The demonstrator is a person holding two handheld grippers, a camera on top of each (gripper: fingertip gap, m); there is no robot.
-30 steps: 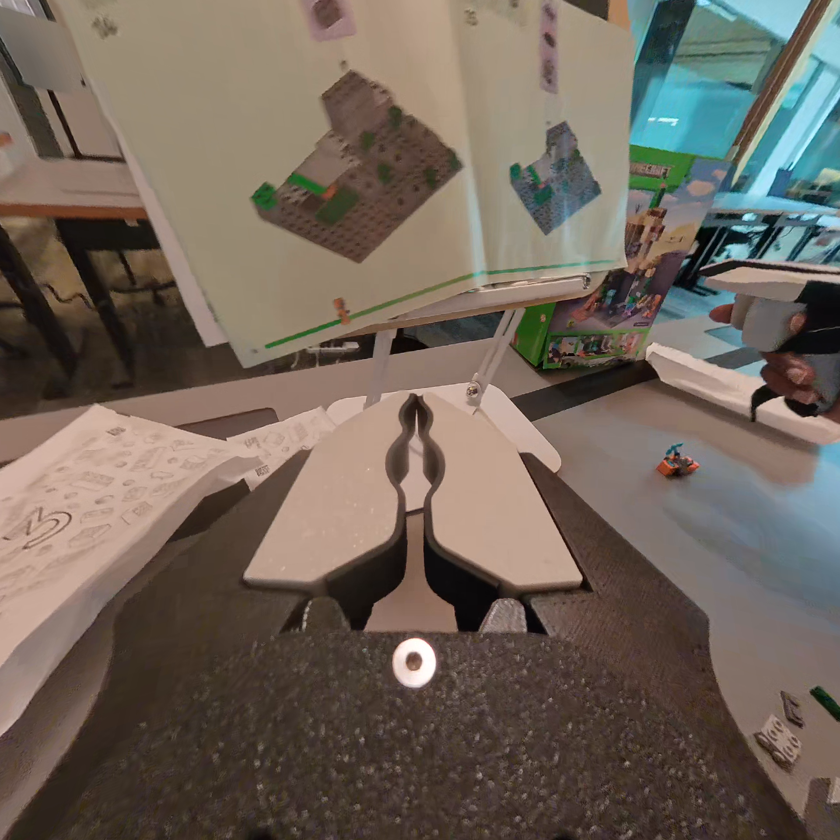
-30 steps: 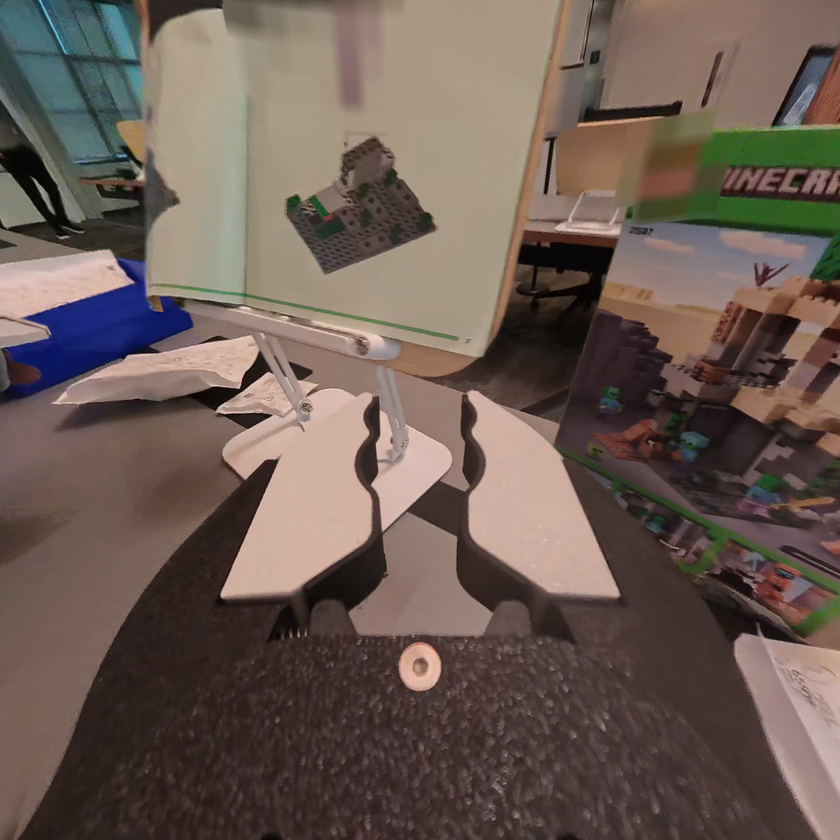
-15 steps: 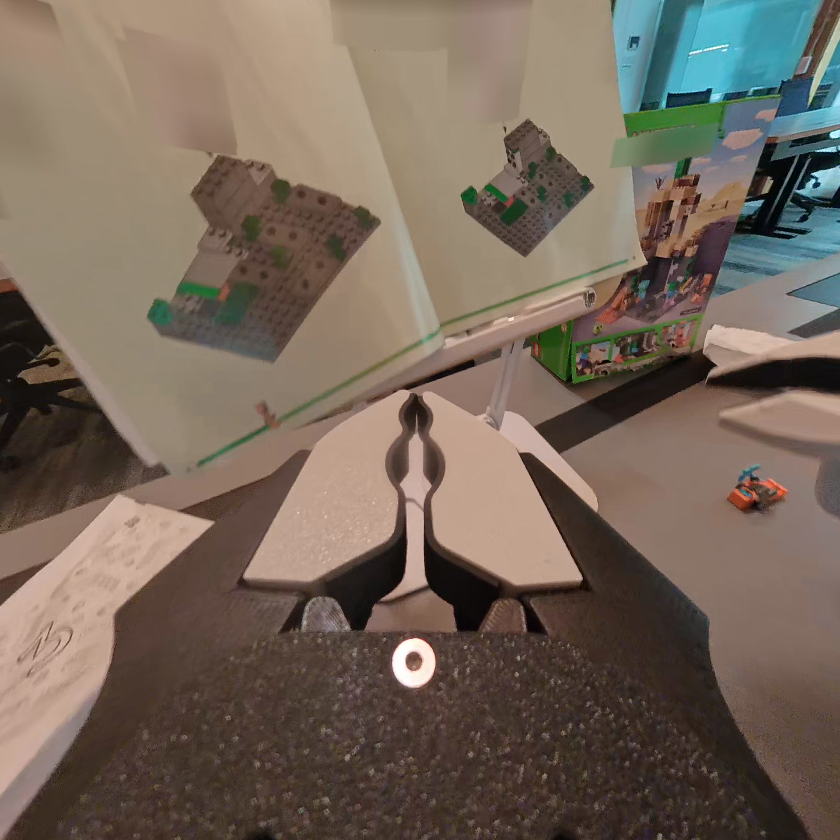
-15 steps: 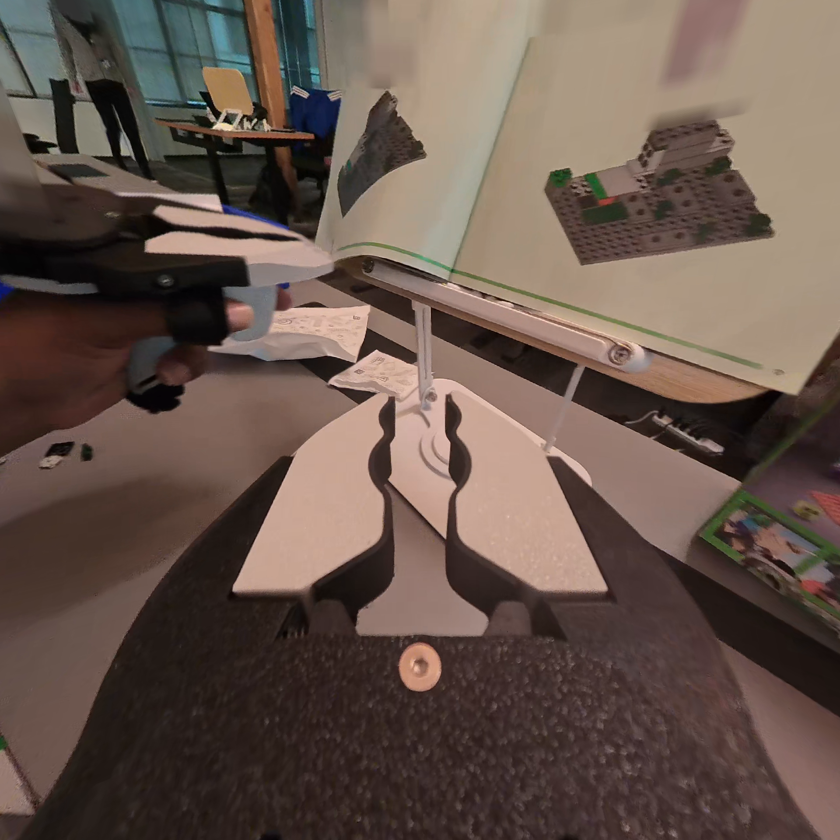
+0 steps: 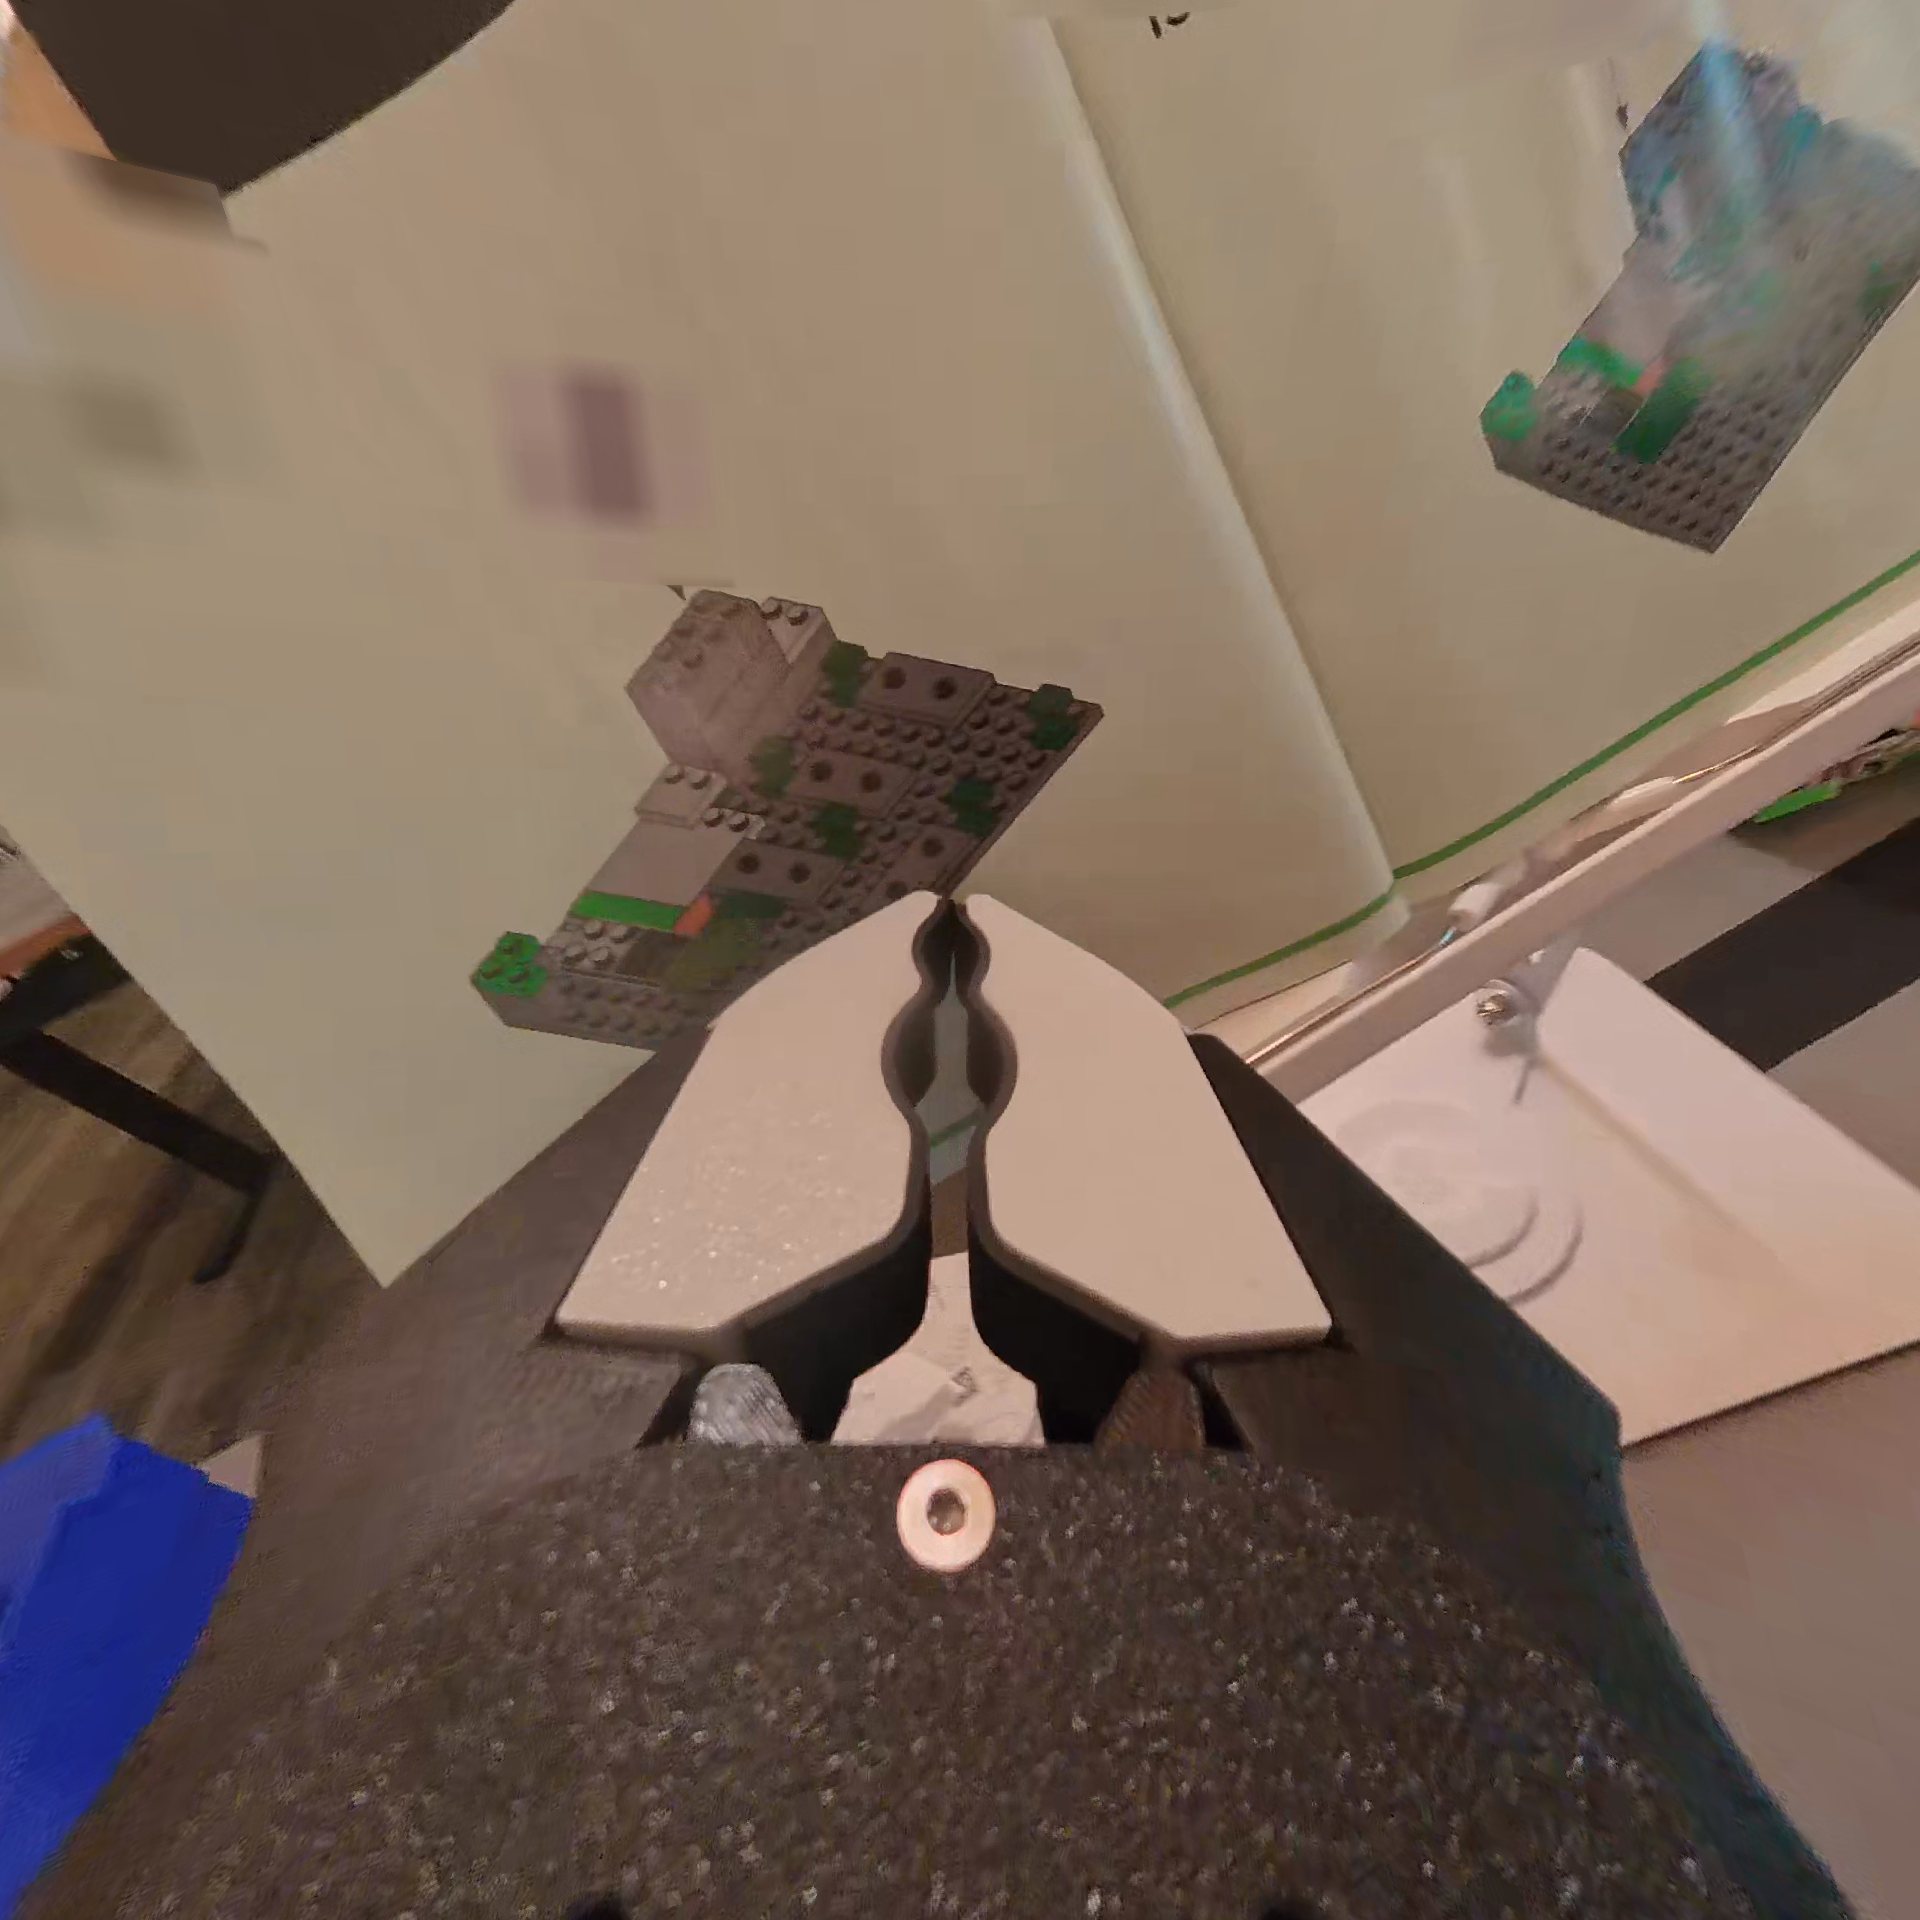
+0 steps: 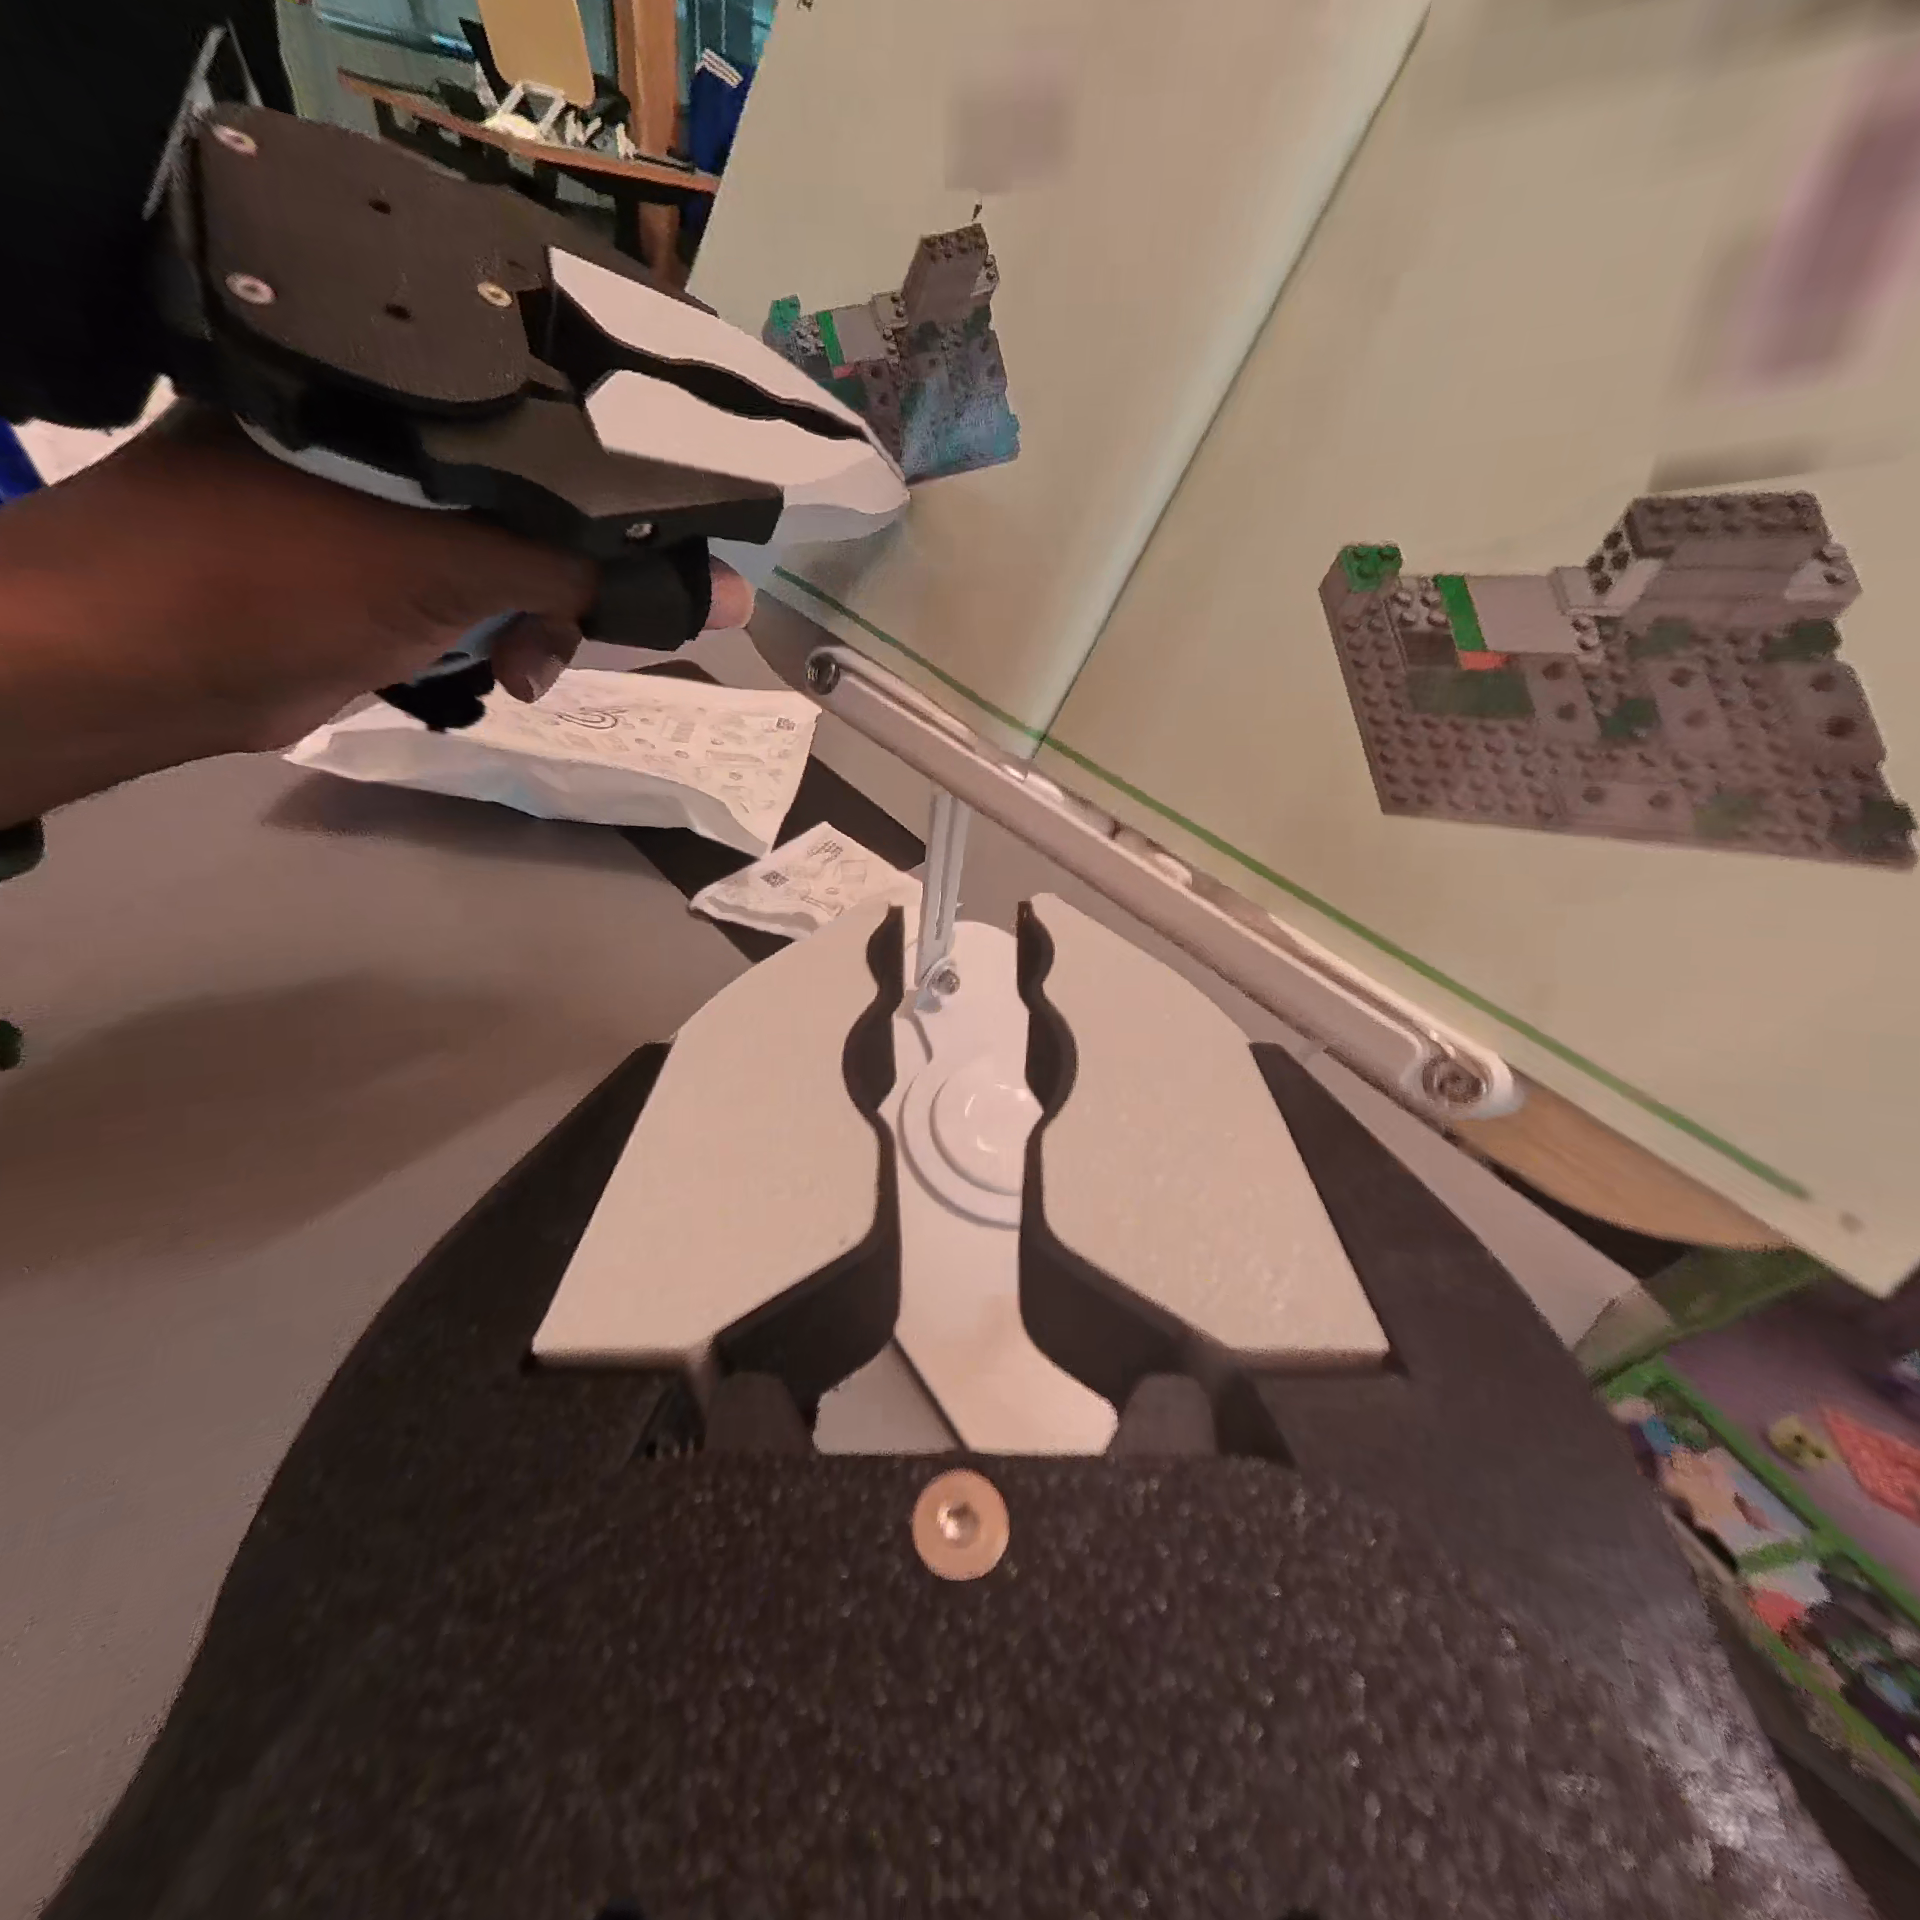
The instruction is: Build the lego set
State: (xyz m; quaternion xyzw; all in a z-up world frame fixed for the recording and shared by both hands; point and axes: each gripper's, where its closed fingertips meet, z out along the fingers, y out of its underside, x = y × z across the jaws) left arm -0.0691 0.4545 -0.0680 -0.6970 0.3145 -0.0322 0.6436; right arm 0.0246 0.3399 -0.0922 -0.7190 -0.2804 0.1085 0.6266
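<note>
The open instruction booklet [image 5: 831, 416] stands on a white stand and shows pictures of a grey and green build. My left gripper [image 5: 948, 909] is shut, with its tips right at the lower part of the left page, by the build picture [image 5: 810, 810]. In the right wrist view a hand holds that left gripper [image 6: 883, 473] against the left page [image 6: 1039, 364]. I cannot tell whether it pinches paper. My right gripper [image 6: 956, 920] is open a little and empty, low over the stand's white base [image 6: 977, 1143], below the right page [image 6: 1558, 520].
The stand's ledge bar [image 6: 1143, 894] runs across in front of my right gripper. Two white paper bags [image 6: 582, 738] lie on the grey table behind the left gripper. The set's box [image 6: 1818, 1507] stands at the right. A blue object [image 5: 94, 1610] is at lower left. My hands' fingertips stand some 15 centimeters from each other.
My left gripper has moved up and forward to the booklet's left page. My right gripper has narrowed its opening and moved closer to the stand.
</note>
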